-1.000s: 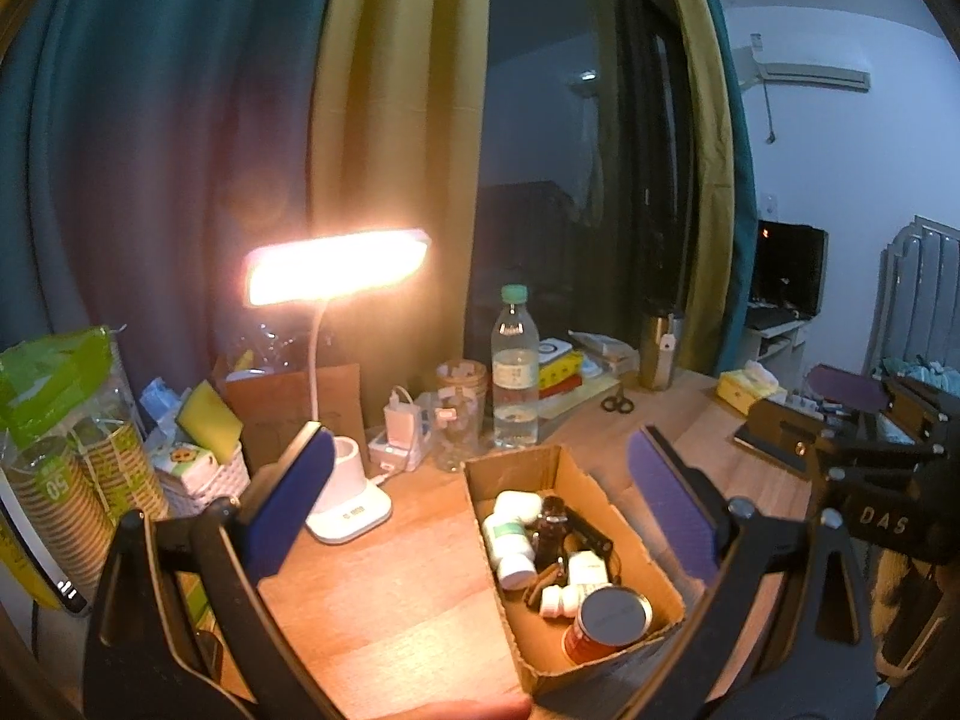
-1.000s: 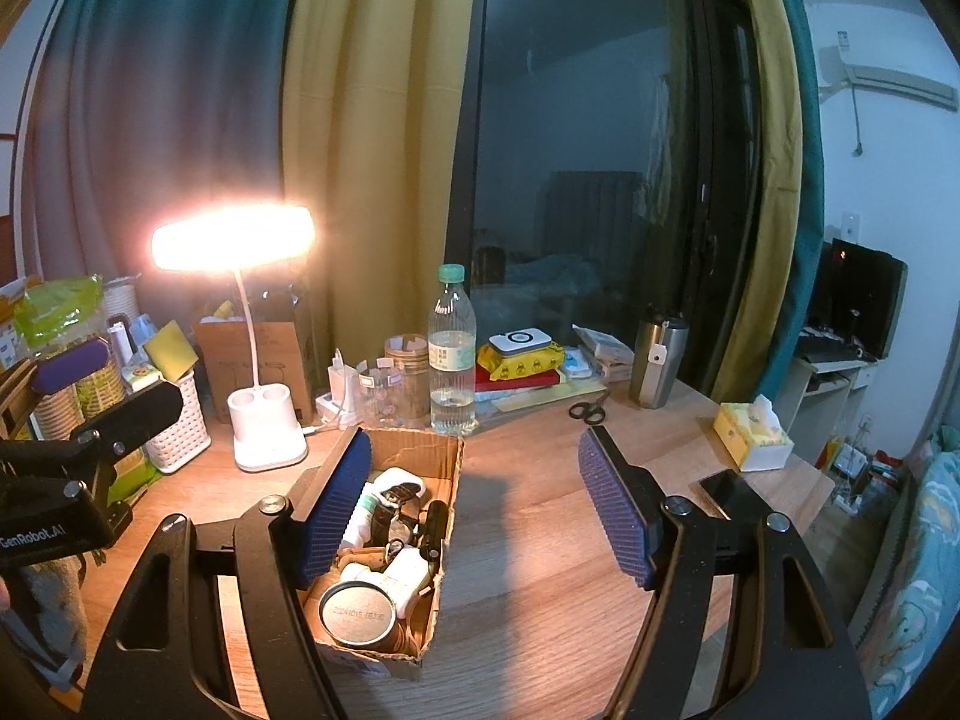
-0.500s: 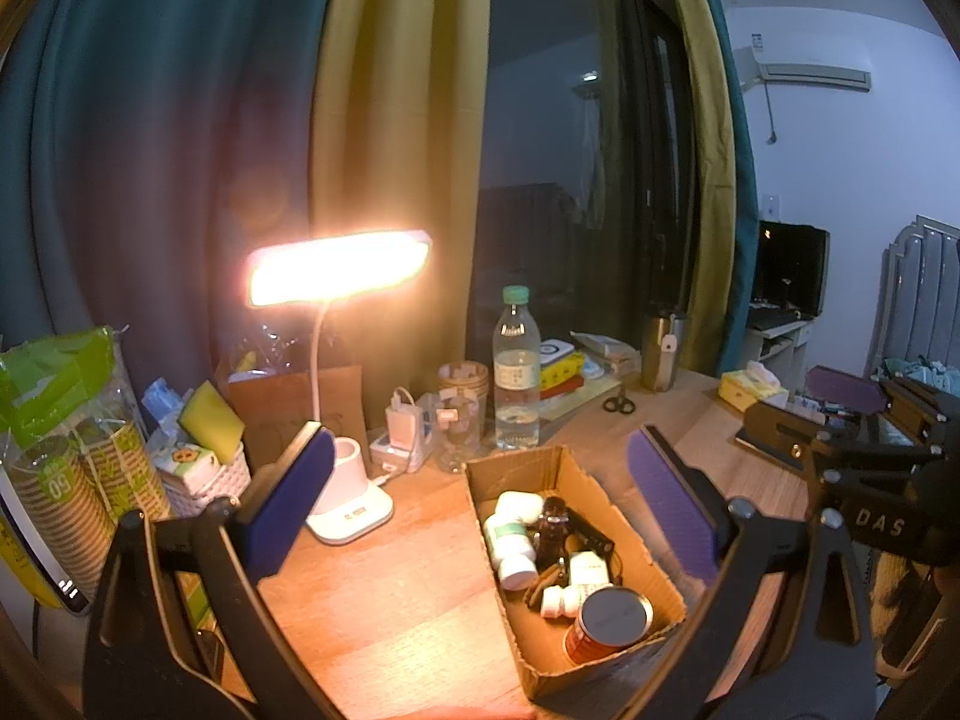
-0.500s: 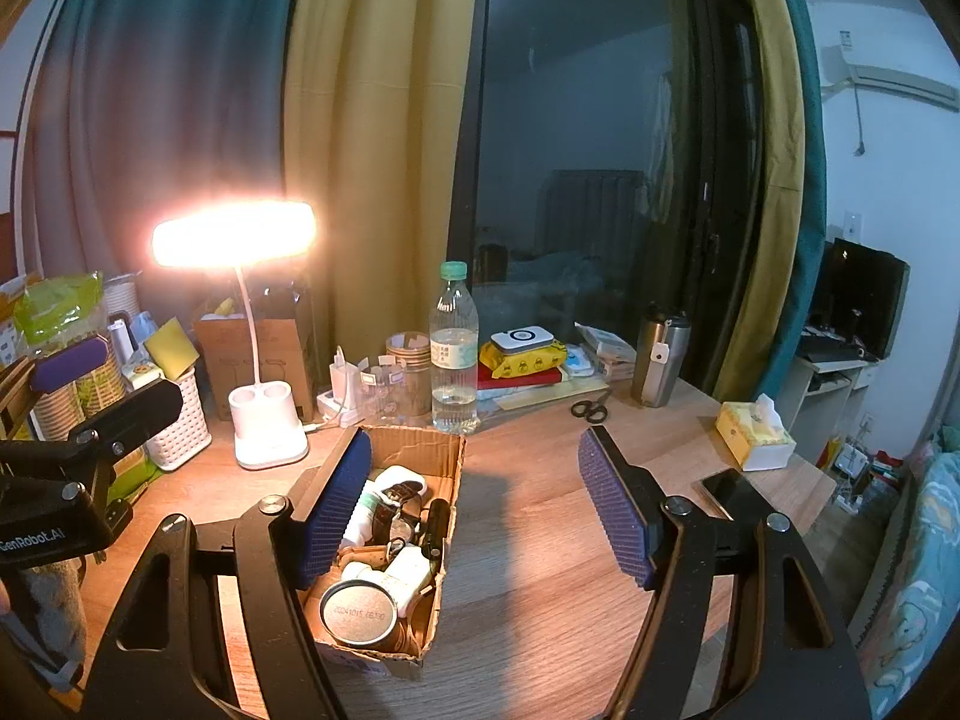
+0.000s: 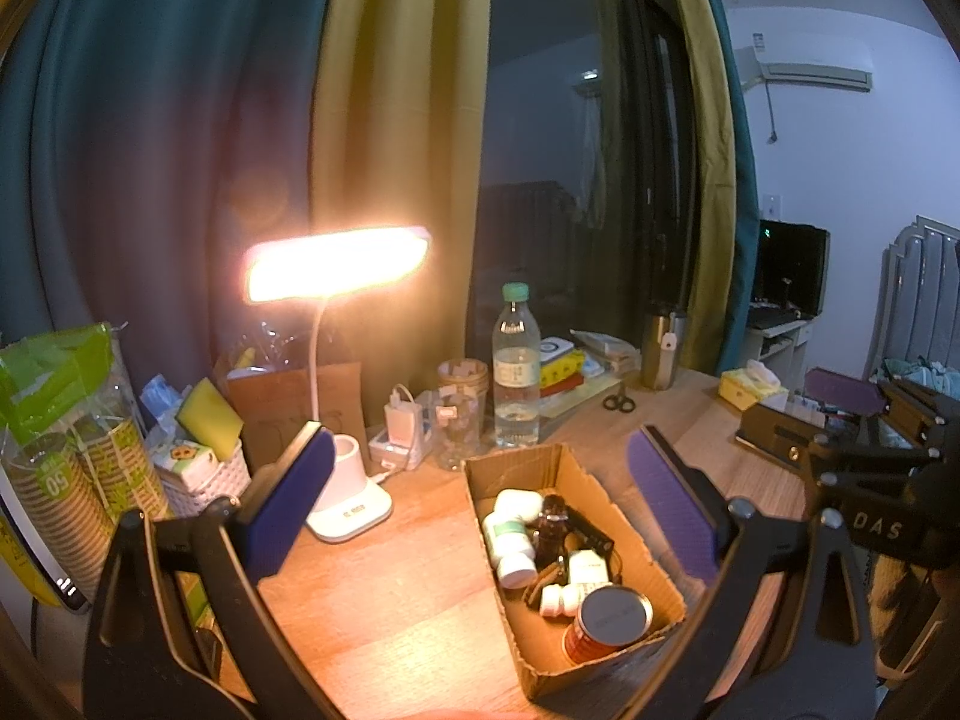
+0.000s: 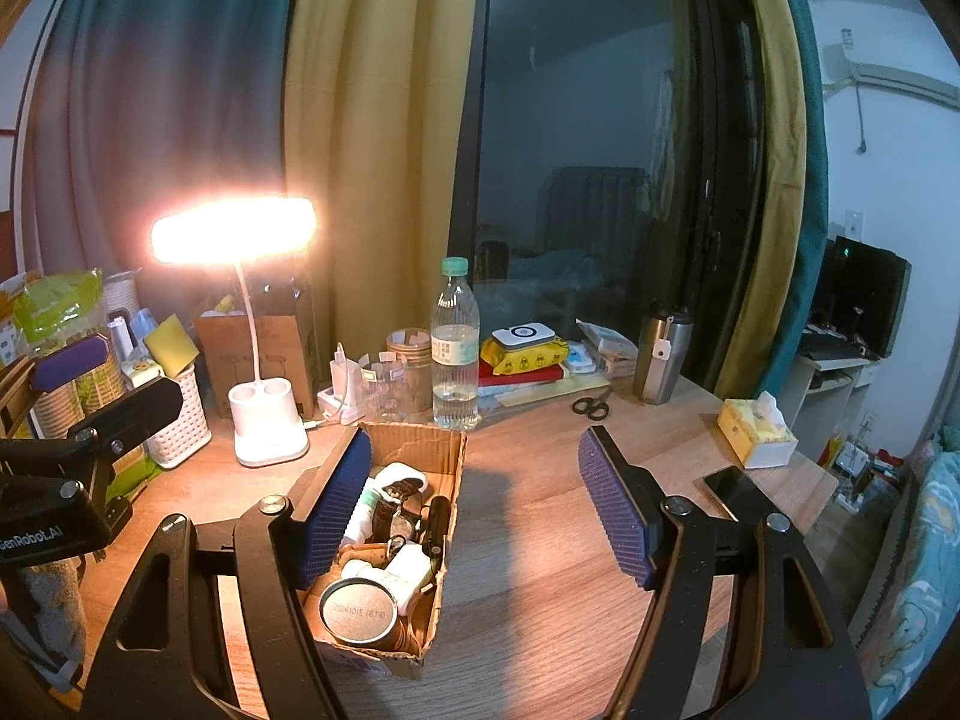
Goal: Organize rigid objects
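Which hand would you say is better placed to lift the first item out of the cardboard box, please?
Probably the left. Its open tongs frame the cardboard box with the can nearest. The right tongs, also open, point mostly at bare table, the box lying behind their left finger.

Open cardboard box (image 5: 630, 516) — bottles, tin (image 5: 615, 612) inside

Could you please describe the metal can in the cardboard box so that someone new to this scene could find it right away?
On the wooden desk, in front of the lit desk lamp, lies an open cardboard box of small items. At its near end stands the can. Unlike the white bottles beside it, it has a round silver lid and a red-brown side.
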